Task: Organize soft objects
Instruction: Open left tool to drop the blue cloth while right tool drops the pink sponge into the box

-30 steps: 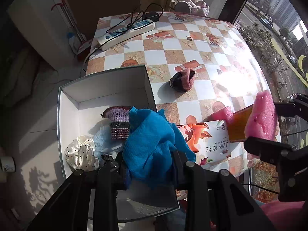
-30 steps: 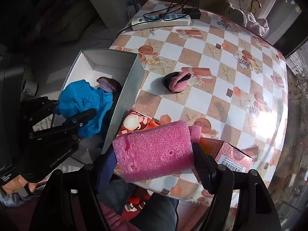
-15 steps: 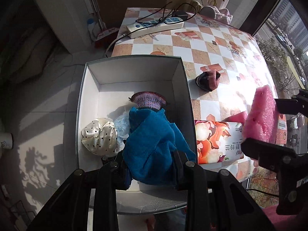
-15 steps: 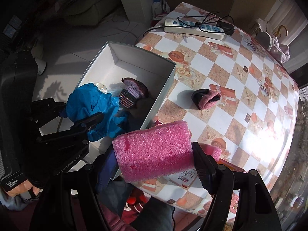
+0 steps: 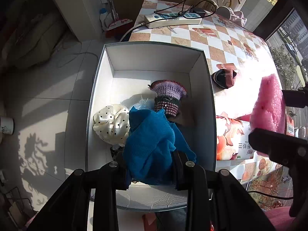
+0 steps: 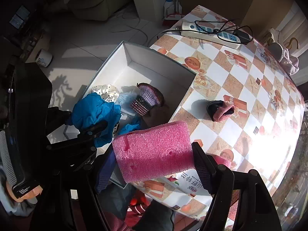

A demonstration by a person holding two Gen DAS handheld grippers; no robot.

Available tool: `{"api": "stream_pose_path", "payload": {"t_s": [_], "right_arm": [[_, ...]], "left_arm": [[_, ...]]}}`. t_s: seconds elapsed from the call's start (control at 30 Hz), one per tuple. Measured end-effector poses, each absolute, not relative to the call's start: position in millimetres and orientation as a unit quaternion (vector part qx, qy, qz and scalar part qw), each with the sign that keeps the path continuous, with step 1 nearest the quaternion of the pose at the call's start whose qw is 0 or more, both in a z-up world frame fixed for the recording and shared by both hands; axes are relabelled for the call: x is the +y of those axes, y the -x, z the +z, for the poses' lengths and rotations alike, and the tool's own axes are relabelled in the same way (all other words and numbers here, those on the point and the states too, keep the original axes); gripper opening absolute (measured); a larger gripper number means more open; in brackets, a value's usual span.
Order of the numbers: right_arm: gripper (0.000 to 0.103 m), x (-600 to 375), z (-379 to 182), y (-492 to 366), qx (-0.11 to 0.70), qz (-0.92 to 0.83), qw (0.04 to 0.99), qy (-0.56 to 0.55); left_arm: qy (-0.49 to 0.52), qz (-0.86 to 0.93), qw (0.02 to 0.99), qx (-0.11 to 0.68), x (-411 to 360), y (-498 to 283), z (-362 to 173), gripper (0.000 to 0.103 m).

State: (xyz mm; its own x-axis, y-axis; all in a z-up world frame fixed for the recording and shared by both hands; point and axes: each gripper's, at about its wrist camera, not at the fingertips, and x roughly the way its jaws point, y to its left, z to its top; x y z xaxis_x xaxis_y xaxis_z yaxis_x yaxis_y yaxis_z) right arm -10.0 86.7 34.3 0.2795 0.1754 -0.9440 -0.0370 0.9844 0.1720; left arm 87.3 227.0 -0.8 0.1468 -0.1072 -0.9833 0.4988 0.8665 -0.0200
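Observation:
My left gripper [image 5: 152, 165] is shut on a blue cloth [image 5: 152, 144] and holds it over the near end of an open white box [image 5: 154, 57]. The cloth also shows in the right wrist view [image 6: 92, 111]. Inside the box lie a knitted purple hat [image 5: 168, 98], a cream dotted scrunchie [image 5: 110, 123] and a pale blue item. My right gripper [image 6: 154, 159] is shut on a pink foam block [image 6: 154, 152], held above the table's near edge, right of the box. A dark and pink knitted item [image 6: 221, 109] lies on the table.
The checkered table [image 6: 240, 77] holds a white power strip [image 6: 211, 30] with black cables at the far edge and a printed packet [image 5: 231, 134] beside the box. A mug [image 6: 44, 57] stands on the tiled floor to the left. Pale fabric lies at the far corner.
My left gripper has moved left with the blue cloth, from over the box's right wall to above its middle. My right gripper has followed left with the foam block.

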Motion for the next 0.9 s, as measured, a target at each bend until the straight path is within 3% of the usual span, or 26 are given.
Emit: {"api": "stream_pose_path", "payload": {"t_s": [0.9], "right_arm": [[0.076, 110, 19, -19, 0.610, 0.103, 0.783, -0.055]], "left_arm": [[-0.152, -0.176, 0.731, 0.641, 244, -91, -18, 0.036]]}}
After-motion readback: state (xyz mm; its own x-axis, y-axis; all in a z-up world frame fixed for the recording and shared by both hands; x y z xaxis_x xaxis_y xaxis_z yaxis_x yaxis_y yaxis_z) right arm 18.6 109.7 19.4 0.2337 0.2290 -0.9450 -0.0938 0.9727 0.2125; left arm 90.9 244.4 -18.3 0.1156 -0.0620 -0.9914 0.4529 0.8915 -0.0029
